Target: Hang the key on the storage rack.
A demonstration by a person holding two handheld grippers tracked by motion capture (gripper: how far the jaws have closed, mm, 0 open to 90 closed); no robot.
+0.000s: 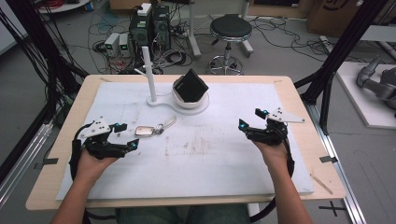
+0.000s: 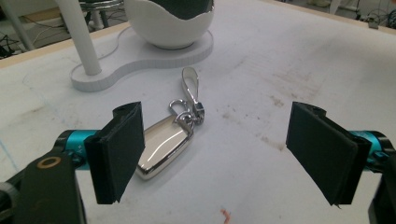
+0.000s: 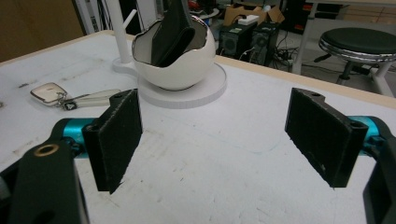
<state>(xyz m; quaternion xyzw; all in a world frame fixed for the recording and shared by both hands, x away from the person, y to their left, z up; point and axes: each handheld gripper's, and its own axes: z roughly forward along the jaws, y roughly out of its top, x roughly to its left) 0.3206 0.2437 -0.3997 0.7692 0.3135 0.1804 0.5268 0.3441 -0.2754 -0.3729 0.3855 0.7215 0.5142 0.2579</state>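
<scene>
Two grippers are held over a white mat (image 1: 210, 158) on a wooden table (image 1: 299, 100), one in each hand, neither grasping anything. Left gripper (image 1: 126, 136): jaws spread wide and released, low over the mat at its left side. In the left gripper view (image 2: 215, 154) the key fob (image 2: 164, 145) lies flat on the mat just beyond the left-hand pad, partly hidden behind it, not touching either pad; the open gap between the jaws is mostly bare mat. A metal ring (image 2: 180, 107) and a pale strap (image 2: 190, 84) run from the fob toward the stand. In the high view the fob (image 1: 145, 131) sits just right of the left gripper's tips, near the mat's left half. Centre, far side: a white stand (image 1: 161, 100) carries an upright post (image 1: 147, 70) and a bowl (image 1: 191, 100) holding a dark, tilted object (image 1: 191, 86); it stands well clear of the fob. Right gripper (image 1: 250, 119): jaws likewise wide apart and released, over bare mat at the right side, well apart from the fob. In the right gripper view (image 3: 212, 140) the bowl (image 3: 175, 65) lies ahead and the fob (image 3: 48, 93) far off at the left.
</scene>
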